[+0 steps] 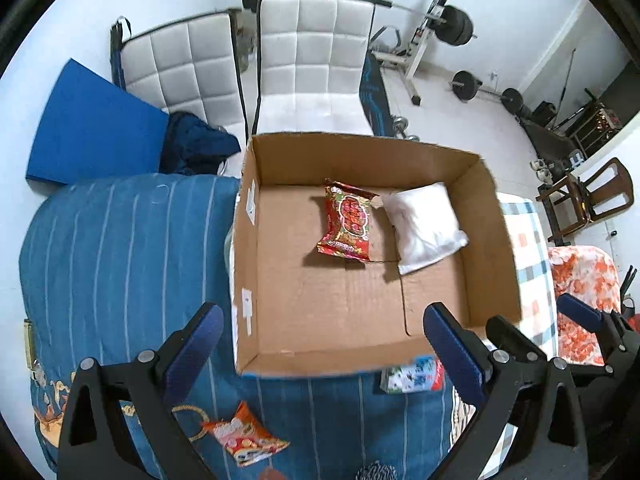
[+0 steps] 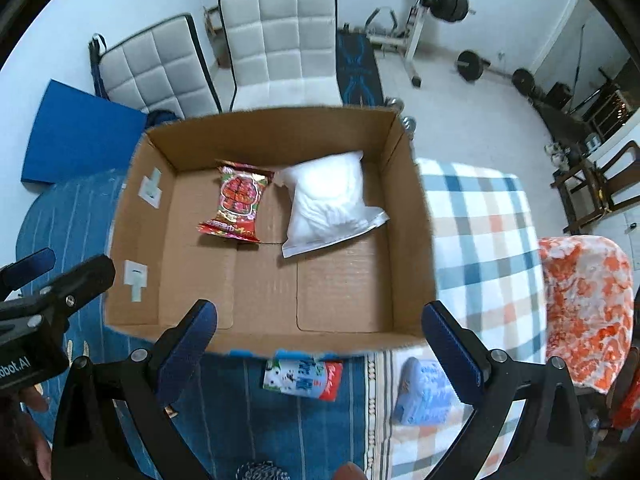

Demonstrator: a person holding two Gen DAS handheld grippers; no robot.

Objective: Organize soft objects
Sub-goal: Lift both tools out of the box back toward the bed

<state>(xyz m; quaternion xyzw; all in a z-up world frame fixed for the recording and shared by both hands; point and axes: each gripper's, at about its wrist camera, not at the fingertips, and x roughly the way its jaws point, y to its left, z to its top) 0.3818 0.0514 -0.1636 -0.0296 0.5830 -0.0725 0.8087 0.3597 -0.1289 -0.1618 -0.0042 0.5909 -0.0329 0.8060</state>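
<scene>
Cardboard box (image 2: 408,216): open-topped, set on the blue striped cover (image 1: 120,248). Contents, far half: red snack packet (image 2: 239,204) to the left, white pouch (image 2: 332,200) just beside it on the right.

Still outside, near the box's near wall: orange snack packet (image 1: 244,436) at the left; green-and-red packet (image 2: 302,378) partly under the wall's edge; pale blue packet (image 2: 424,394) at the right on the plaid cloth (image 2: 480,216).

Left gripper (image 1: 320,354) and right gripper (image 2: 318,350): both spread wide, nothing between the fingers, poised above the box's near edge.

We judge ourselves between deposits, two items stowed. Next we need to drop each gripper over a loose packet and pinch gently.
</scene>
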